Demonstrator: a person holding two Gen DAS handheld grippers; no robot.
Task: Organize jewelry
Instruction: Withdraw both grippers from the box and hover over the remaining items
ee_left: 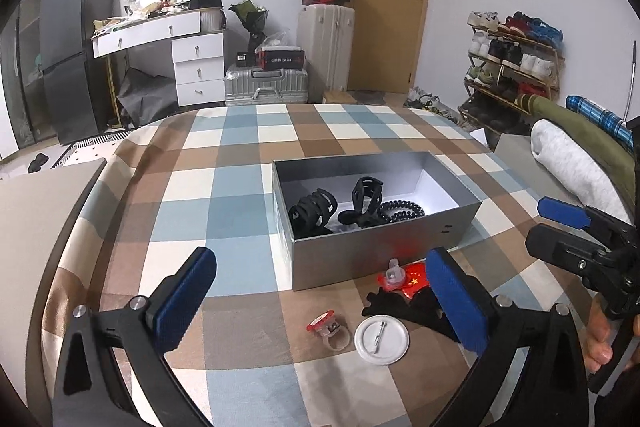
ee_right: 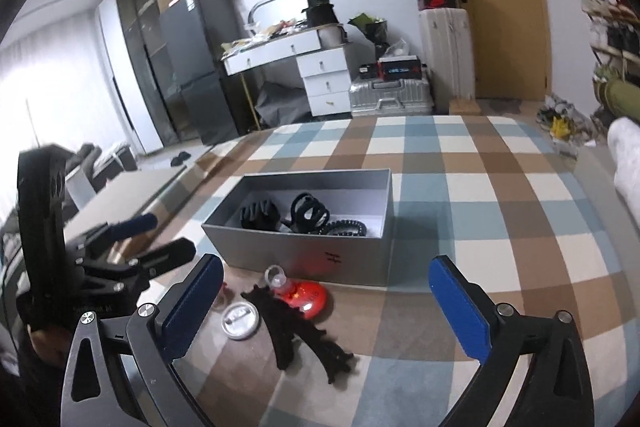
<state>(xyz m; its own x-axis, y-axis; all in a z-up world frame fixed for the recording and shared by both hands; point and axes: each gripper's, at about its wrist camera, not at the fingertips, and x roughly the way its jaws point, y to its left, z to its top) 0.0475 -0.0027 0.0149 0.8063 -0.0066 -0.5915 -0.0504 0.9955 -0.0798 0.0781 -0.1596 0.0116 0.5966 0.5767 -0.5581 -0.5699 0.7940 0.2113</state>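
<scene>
A grey open box [ee_left: 360, 259] [ee_right: 304, 259] sits on the checked tablecloth. It holds two black claw clips [ee_left: 312, 213] [ee_left: 366, 201] and a black coil hair tie [ee_left: 402, 211]. In front of the box lie a red flag badge [ee_left: 414, 277] [ee_right: 308, 297], a clear ring [ee_left: 394, 269], a red-topped ring [ee_left: 330, 331], a white pin badge [ee_left: 382, 339] [ee_right: 240, 321] and a black toothed hair clip [ee_left: 404, 307] [ee_right: 304, 335]. My left gripper [ee_left: 320, 303] is open and empty above the small items. My right gripper [ee_right: 326, 305] is open and empty above the black clip.
The table [ee_left: 248, 195] is covered with a blue, brown and white checked cloth. A grey board [ee_left: 36, 211] lies off its left edge. Rolled bedding [ee_left: 568, 155] lies at the right. Drawers, suitcases, a shoe rack and a door stand behind.
</scene>
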